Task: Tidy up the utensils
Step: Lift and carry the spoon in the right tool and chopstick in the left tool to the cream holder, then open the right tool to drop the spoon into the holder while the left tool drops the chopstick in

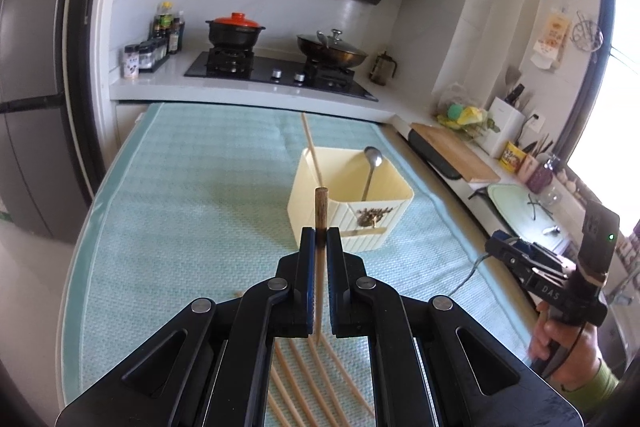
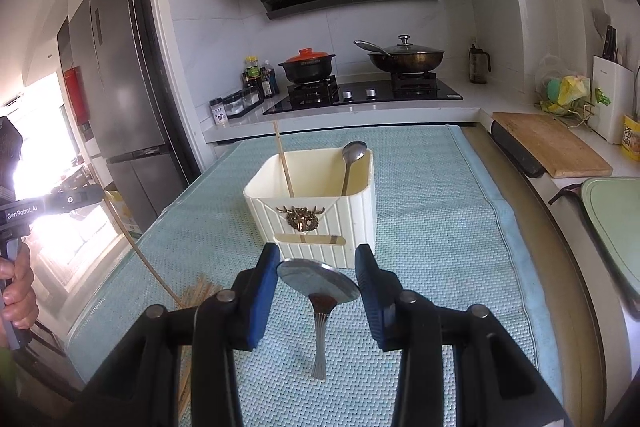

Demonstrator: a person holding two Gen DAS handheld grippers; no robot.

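Note:
My left gripper point(image 1: 320, 233) is shut on a wooden chopstick point(image 1: 321, 205) that stands nearly upright, its end poking above the fingertips. Just beyond it on the teal mat point(image 1: 180, 187) sits a cream utensil holder point(image 1: 352, 223), with a metal spoon point(image 1: 372, 167) and one chopstick point(image 1: 312, 147) leaning inside. Several loose chopsticks point(image 1: 304, 379) lie on the mat below the gripper. My right gripper point(image 2: 318, 263) is shut on the bowl of a second metal spoon point(image 2: 318, 285), whose handle hangs down over the mat, in front of the holder point(image 2: 312, 215). The left gripper point(image 2: 94, 195) shows at the left edge.
Behind the mat a counter carries a gas hob point(image 2: 360, 95), a red-lidded pot point(image 2: 306, 65), a lidded wok point(image 2: 404, 59) and spice jars point(image 2: 240, 105). A wooden cutting board point(image 2: 548, 143) and a sink lie to the right. A fridge point(image 2: 120, 87) stands at the left.

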